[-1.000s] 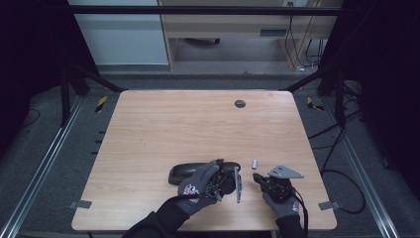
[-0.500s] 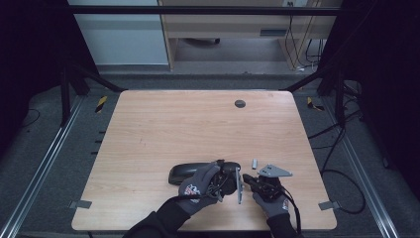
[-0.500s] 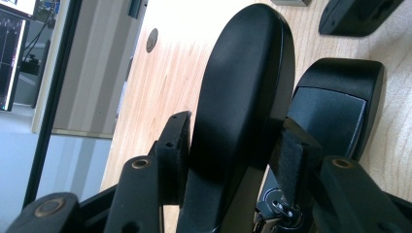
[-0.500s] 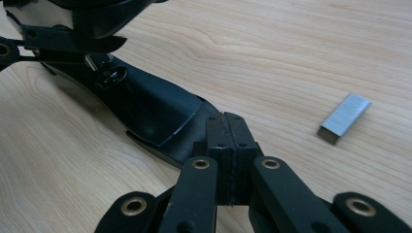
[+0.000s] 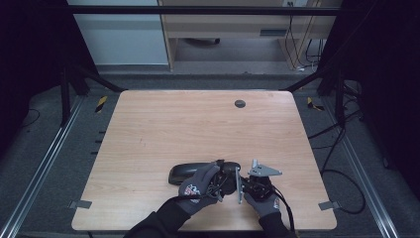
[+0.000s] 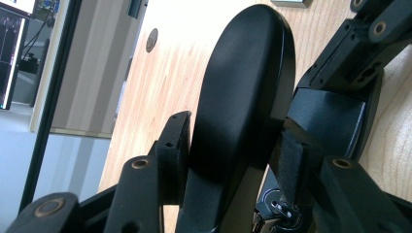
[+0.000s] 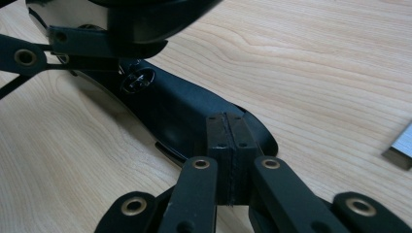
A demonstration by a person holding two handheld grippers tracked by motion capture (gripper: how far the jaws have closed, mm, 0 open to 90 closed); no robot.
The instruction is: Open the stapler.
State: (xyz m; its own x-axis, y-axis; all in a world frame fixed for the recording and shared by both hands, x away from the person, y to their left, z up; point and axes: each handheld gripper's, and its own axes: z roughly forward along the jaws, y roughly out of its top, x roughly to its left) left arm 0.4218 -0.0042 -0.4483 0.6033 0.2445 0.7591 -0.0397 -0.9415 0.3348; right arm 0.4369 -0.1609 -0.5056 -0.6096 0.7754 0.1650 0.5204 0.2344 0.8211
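L tongs (image 6: 228, 160) clamp black case lid (image 6: 243, 82); R tongs (image 7: 228, 145) clenched, pads together, at case base (image 7: 180, 107).

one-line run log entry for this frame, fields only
left gripper: shut on black stapler | right gripper: shut, pads together at stapler's base | table: small metal piece lies apart from stapler
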